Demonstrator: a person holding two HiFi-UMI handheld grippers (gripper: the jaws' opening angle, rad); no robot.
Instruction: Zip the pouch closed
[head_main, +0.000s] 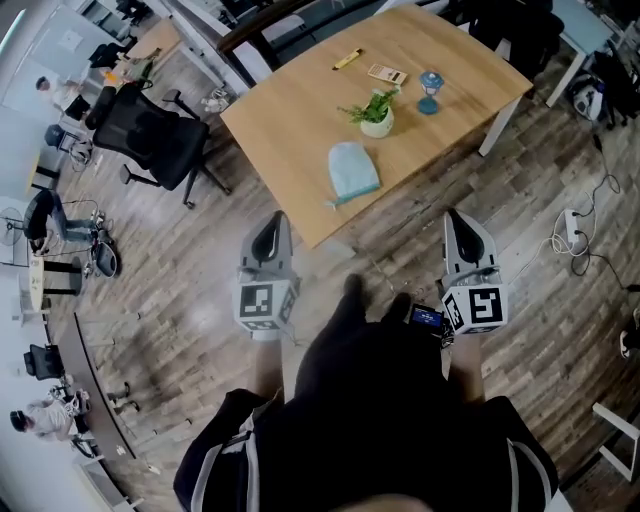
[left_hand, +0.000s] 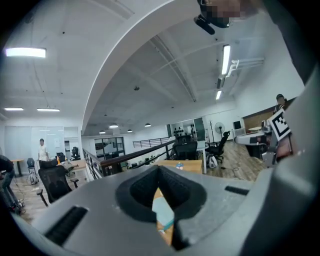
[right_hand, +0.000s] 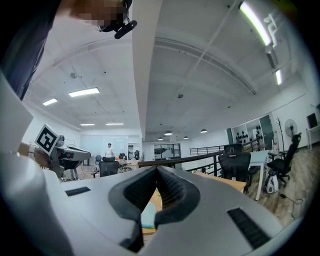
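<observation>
- A pale blue pouch (head_main: 353, 170) lies flat near the front edge of the tabletop (head_main: 290, 110), centre frame, just beside a potted plant (head_main: 376, 112).
- It looks soft, light and floppy, so it will likely slide or bunch unless one end is pinned while the zip pull, seemingly on its darker near edge, is pinched.
- The left gripper (head_main: 268, 235) and right gripper (head_main: 465, 232) hang short of the table, jaws closed on nothing.
- A plank floor (head_main: 400, 255) and an office chair (head_main: 150, 135) frame the smooth wooden top.
</observation>
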